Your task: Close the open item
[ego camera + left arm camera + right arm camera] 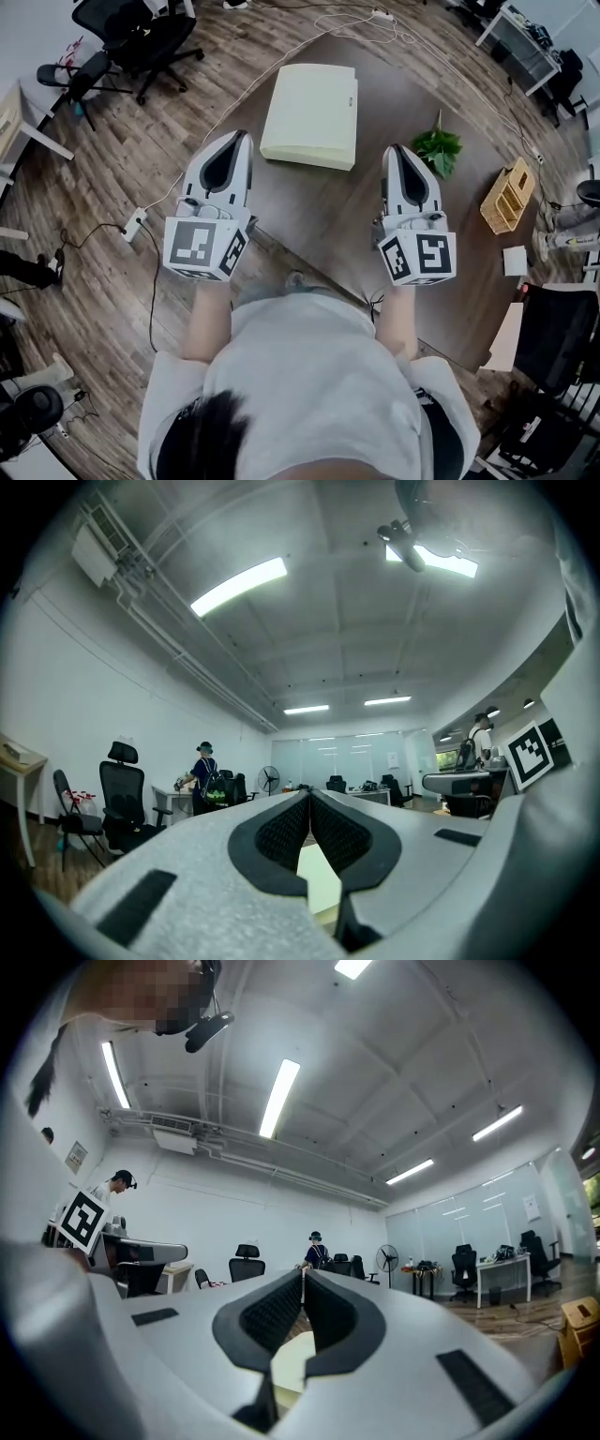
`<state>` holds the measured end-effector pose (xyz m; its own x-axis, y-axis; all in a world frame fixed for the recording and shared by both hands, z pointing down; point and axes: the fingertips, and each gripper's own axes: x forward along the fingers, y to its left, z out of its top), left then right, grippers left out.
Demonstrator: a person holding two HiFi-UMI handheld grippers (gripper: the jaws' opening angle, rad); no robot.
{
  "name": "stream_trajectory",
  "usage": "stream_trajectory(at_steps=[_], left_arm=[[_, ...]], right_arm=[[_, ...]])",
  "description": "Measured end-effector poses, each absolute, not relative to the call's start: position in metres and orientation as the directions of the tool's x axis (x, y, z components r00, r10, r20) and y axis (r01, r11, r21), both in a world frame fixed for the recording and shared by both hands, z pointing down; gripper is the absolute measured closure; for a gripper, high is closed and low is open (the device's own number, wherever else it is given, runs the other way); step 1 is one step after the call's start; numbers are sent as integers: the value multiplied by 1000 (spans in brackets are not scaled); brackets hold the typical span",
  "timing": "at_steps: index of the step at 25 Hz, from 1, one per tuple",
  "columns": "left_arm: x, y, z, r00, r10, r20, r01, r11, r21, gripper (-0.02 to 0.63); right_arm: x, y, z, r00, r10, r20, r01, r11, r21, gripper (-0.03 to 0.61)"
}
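A flat pale yellow box (309, 114) lies at the far middle of the brown table (319, 216), its top lying level. The left gripper (239, 137) hovers at the table's near left edge, short of the box and left of its near corner, tips together with nothing between them. My right gripper (396, 150) hangs over the table to the right of the box, also shut and empty. In the left gripper view the jaws (308, 794) meet at a point, with the box (319, 878) showing below them. The right gripper view shows the same: closed tips (302, 1272) above the box (289, 1358).
A green leafy sprig (438, 150) and a wicker basket (506, 195) sit on the table's right side. Black office chairs (131, 33) stand at the far left. A cable and power strip (134, 223) lie on the wooden floor at the left.
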<state>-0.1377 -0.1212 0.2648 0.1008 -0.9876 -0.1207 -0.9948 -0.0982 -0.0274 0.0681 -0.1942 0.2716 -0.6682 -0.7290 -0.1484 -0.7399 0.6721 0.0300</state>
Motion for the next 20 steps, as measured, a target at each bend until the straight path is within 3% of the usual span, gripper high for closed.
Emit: stream_trajectory(at_steps=[10,20], left_arm=[[-148,-144,284,62,-996,-56,-998,-61,-27,604],[-138,-198,325,179,-982,58,-978,-184,-100,603]], right_arm=[[61,-223,289,-685,-719,-117,-724,690,-4,565],[53,-254,301,-651,-754,-88,-755,655,-26,565]])
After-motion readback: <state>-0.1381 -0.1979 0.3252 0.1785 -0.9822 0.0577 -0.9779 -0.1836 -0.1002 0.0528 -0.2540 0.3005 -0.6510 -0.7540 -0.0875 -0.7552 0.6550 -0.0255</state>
